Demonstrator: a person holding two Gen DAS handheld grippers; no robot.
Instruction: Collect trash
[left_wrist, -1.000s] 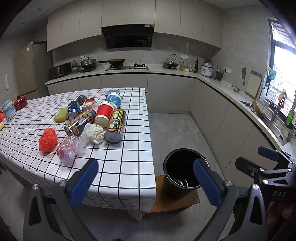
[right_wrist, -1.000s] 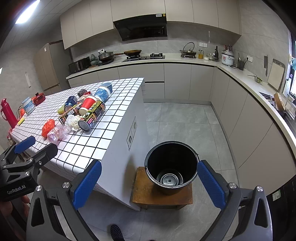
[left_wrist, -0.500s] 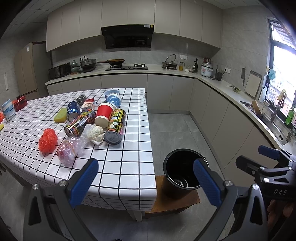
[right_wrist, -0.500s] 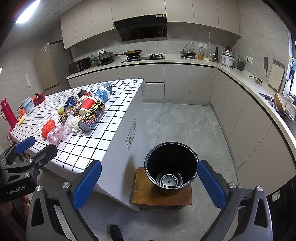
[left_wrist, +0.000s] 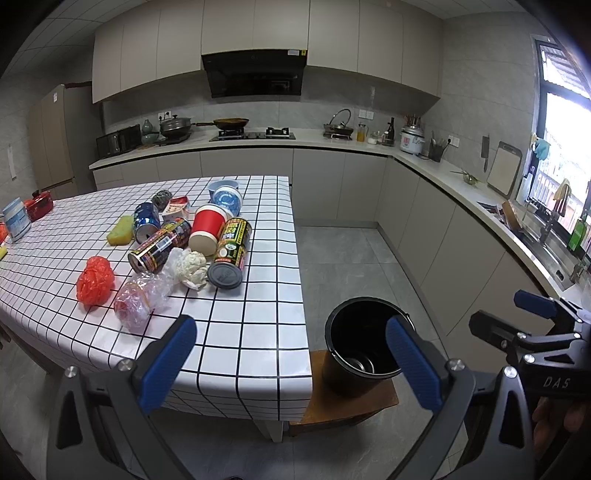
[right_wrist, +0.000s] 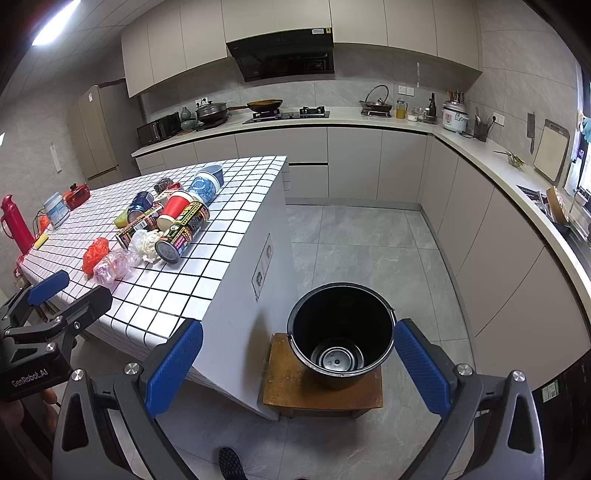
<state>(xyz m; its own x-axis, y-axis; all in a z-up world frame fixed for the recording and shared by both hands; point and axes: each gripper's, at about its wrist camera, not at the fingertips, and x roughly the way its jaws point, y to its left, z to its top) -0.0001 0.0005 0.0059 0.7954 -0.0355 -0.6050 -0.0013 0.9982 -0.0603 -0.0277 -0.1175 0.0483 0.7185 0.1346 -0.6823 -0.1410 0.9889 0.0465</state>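
Left claw: your left gripper hangs low in the left wrist view with its blue pads spread wide and nothing between them.
Right claw: your right gripper is likewise spread and empty; the black bucket shows between its pads, lower centre of the right wrist view.
Trash location: the pile sits on the checked tablecloth, left of centre in the left wrist view, well apart from both claws.
Nearest pieces: the clear crumpled bag and the red crumpled bag lie closest to the table's near edge, up and left of your left claw.
Behind them: the white crumpled wad, then the fallen cans.
Key relation: the pile lies up and to the left of your left claw, while the bucket sits to its right on a wooden stool. The left hand looks nearer the trash, the right nearer the bucket.
Long axis: the black-lidded can lies on its side, its axis running from its lid at lower left up and away to the right. The lid end faces you.
Second can: the dark labelled can also lies flat, open end towards lower left.
Red cup: tipped over, base towards you.
Judgement: nothing is gripped yet, so the pickup has still to begin. Approaching either can across its short side should suit best.
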